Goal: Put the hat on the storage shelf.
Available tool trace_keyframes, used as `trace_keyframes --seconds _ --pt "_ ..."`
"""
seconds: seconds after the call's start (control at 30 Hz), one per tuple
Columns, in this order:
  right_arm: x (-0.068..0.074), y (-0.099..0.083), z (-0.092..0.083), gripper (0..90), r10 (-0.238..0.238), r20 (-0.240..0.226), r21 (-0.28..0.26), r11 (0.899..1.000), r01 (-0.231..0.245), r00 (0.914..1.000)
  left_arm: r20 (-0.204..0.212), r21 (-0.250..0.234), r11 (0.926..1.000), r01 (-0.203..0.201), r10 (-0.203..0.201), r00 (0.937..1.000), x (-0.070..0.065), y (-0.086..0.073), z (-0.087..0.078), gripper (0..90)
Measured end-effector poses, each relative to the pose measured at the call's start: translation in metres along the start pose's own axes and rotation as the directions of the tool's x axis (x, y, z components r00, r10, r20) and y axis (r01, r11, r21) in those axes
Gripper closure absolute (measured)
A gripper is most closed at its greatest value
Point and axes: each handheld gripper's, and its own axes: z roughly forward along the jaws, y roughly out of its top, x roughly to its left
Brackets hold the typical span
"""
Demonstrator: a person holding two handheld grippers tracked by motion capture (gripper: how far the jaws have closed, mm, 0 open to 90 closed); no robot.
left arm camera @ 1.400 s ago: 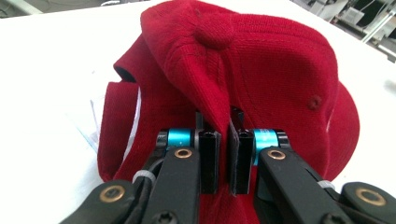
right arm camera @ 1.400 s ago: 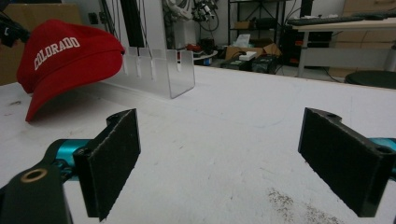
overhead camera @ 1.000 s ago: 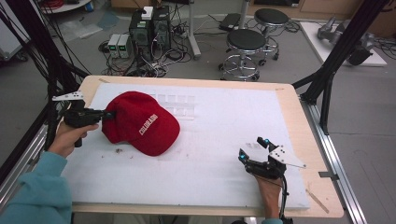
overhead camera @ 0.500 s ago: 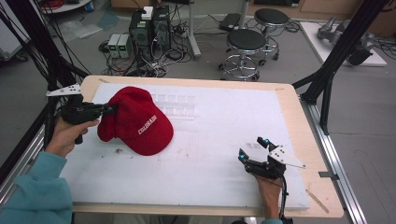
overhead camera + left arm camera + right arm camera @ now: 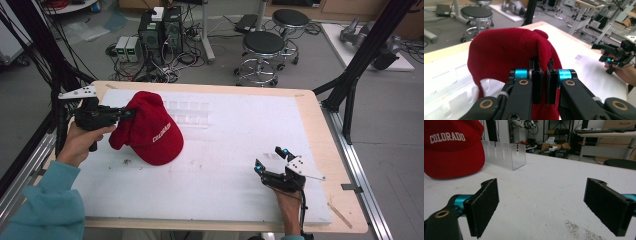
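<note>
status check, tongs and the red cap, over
Left tongs shut on red cap, back edge raised, brim on table. Right tongs open, empty. Clear slotted rack just behind cap.

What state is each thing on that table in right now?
Cap: back pinched and lifted, brim on the table.
Left gripper: shut on the cap's fabric.
Right gripper: open, nothing between its jaws, low over the table.
Clear rack: upright, nothing in its slots.
</note>
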Motion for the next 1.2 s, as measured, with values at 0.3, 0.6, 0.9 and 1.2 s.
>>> trace_keyframes --seconds 0.3,0.6,0.9,1.2 --pt "-0.003 0.001 -0.001 11.7 0.036 0.0 -0.012 0.999 -0.036 0.9993 0.046 -0.003 0.9998 -0.02 0.02 0.9988 -0.015 0.011 0.011 86.8" --pt "-0.001 0.021 0.0 11.6 0.018 -0.037 -0.049 0.999 -0.02 0.9991 0.081 -0.005 0.9997 -0.023 0.023 0.9965 -0.026 0.014 0.026 86.8" --pt "0.008 0.047 0.012 11.5 0.004 -0.109 -0.059 0.998 -0.011 0.994 0.112 -0.002 0.9988 -0.049 0.049 0.9925 -0.038 0.022 0.031 86.9" --pt "0.02 0.075 0.032 11.5 -0.02 -0.217 -0.058 0.998 0.008 0.976 0.162 0.024 0.9968 -0.076 0.072 0.9842 -0.053 0.023 0.051 86.9"
